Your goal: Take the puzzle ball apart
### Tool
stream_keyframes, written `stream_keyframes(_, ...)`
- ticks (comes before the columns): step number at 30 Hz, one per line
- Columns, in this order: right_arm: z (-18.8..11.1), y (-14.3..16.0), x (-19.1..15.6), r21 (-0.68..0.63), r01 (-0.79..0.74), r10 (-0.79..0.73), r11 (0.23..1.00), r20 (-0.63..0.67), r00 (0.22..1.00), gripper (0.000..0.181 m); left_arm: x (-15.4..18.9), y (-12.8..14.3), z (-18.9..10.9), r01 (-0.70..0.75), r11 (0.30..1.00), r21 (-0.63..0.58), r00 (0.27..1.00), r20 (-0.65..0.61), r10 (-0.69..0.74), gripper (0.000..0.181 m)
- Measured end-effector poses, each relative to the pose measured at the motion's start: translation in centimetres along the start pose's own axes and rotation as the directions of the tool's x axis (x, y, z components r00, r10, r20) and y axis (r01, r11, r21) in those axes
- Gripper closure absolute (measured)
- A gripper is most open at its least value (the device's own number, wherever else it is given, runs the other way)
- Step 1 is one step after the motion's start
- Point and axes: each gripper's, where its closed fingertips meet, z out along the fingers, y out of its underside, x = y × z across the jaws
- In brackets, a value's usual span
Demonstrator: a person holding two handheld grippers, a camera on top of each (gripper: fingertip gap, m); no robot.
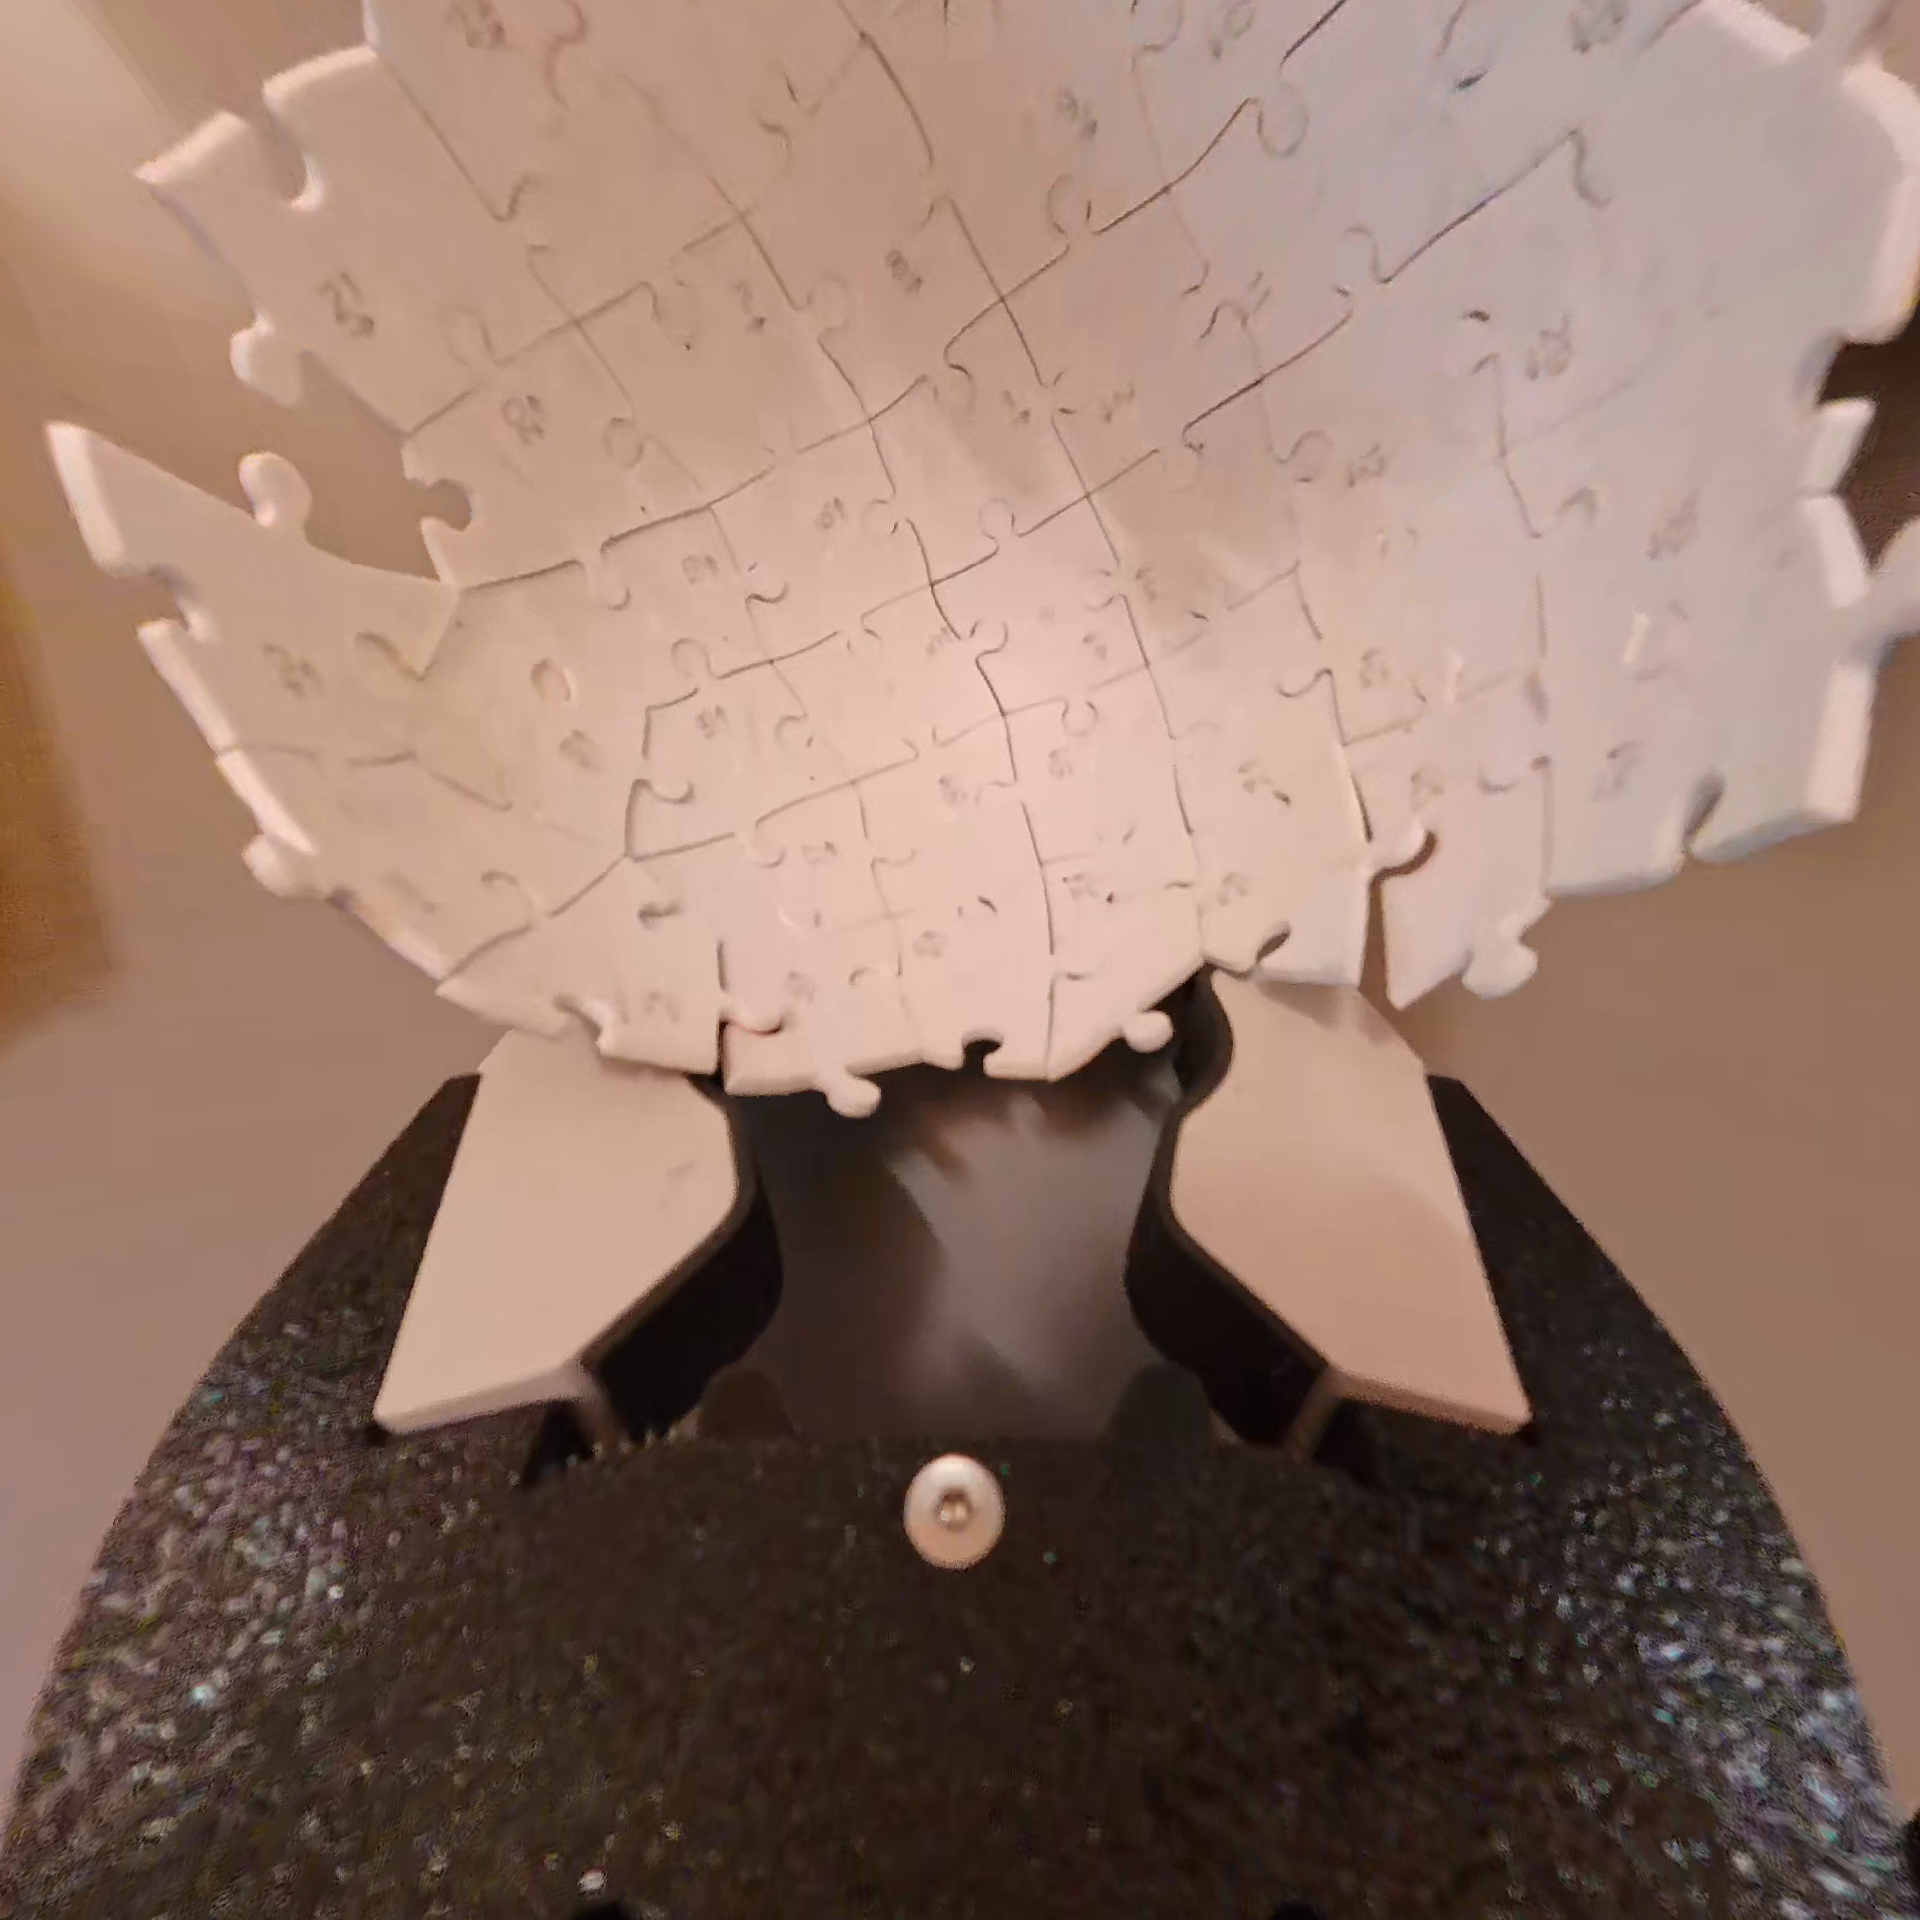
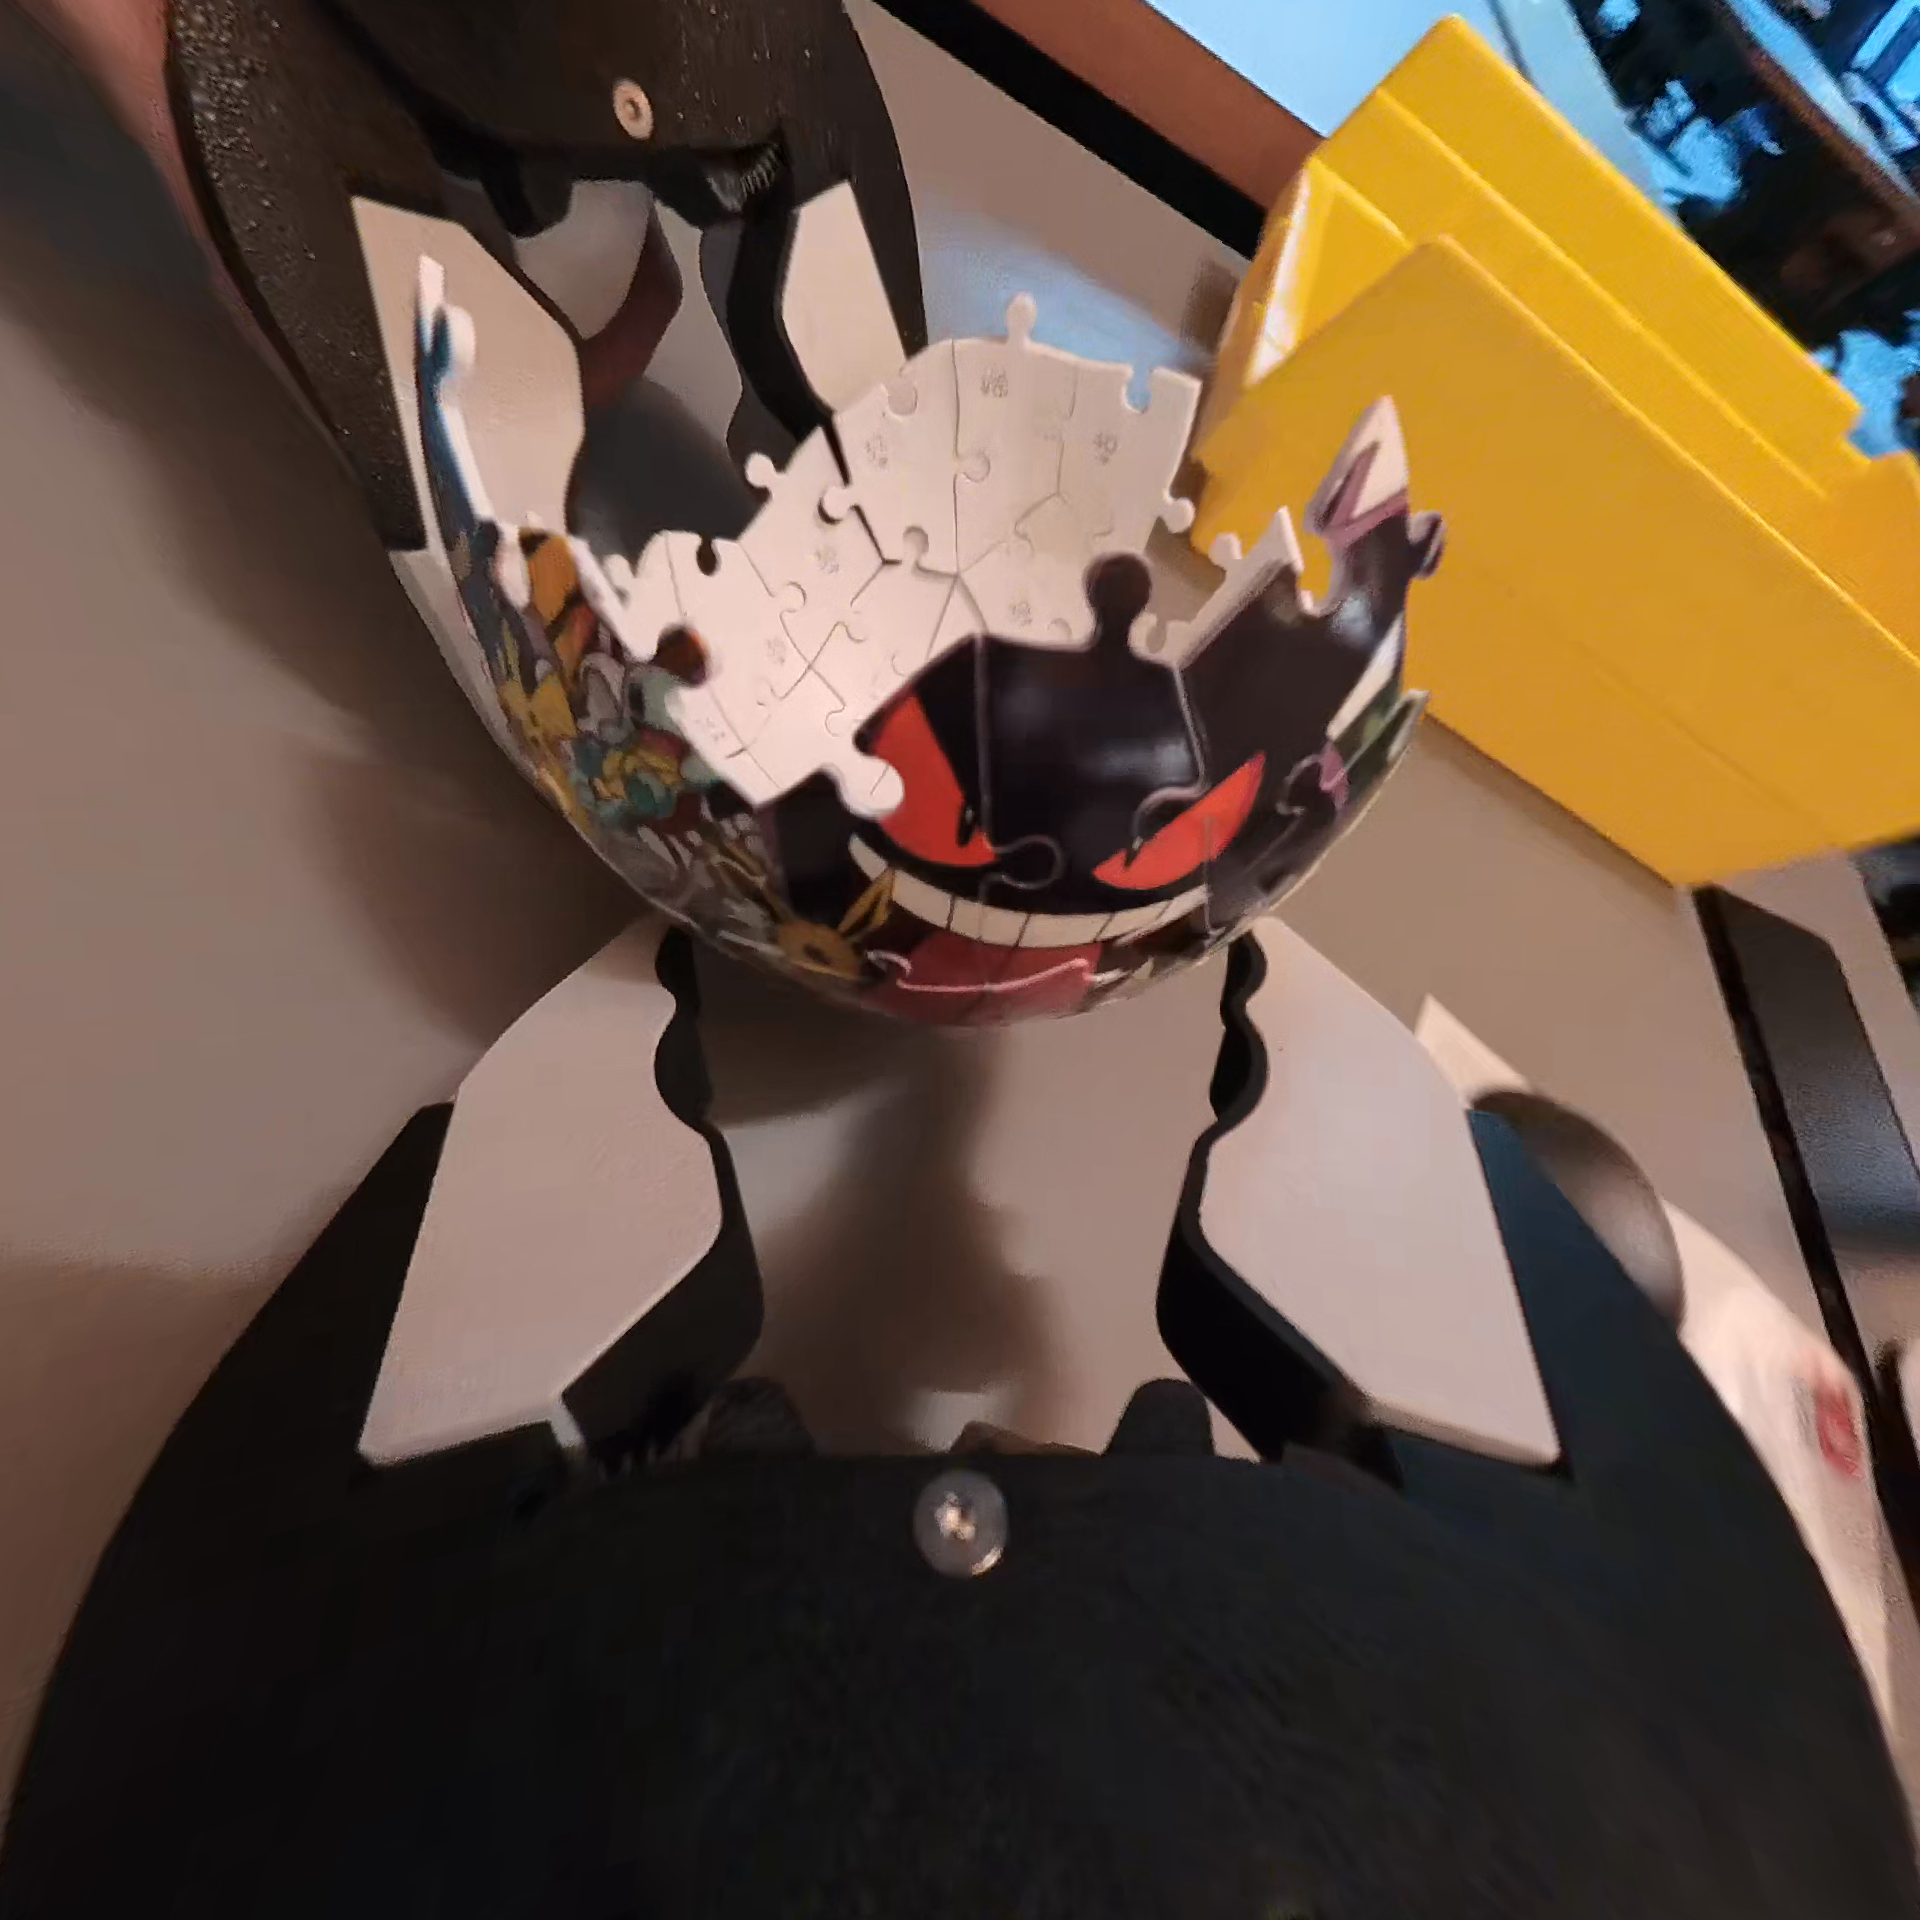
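The puzzle ball (image 2: 997, 748) is already partly taken apart: what shows is an open, bowl-like shell with a jagged rim of interlocking tabs, printed in bright cartoon colours on the outside and plain white on the inside. In the right wrist view it sits just past the fingertips of the right gripper (image 2: 961, 961), whose fingers are spread wide on either side of the shell's near, lower curve; whether they touch it I cannot tell. The left gripper (image 2: 613, 343) comes in from the far left in that view and reaches to the shell's far rim, one finger lying against the outside and the other inside the bowl. In the left wrist view the white inner face of the puzzle ball (image 1: 987, 540) fills most of the picture, its curved pieces bearing small marks, and the lower edge of the shell sits down between the fingers of the left gripper (image 1: 966, 1049), which stand at a middling width with the shell wall caught between them. Beneath is a pale beige worktop (image 2: 208, 883). To the far right of the shell, just beside its rim, stand stacked yellow bins (image 2: 1558, 582).
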Motion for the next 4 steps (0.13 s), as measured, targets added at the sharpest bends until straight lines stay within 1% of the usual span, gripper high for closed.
stream_keyframes(4,-4.8,2.6,-0.7,-0.022,-0.025,0.023,0.999,-0.114,0.993,0.085,3.8,-2.5,2.3,-0.066,0.998,-0.023,0.995,-0.074,0.065,0.098)
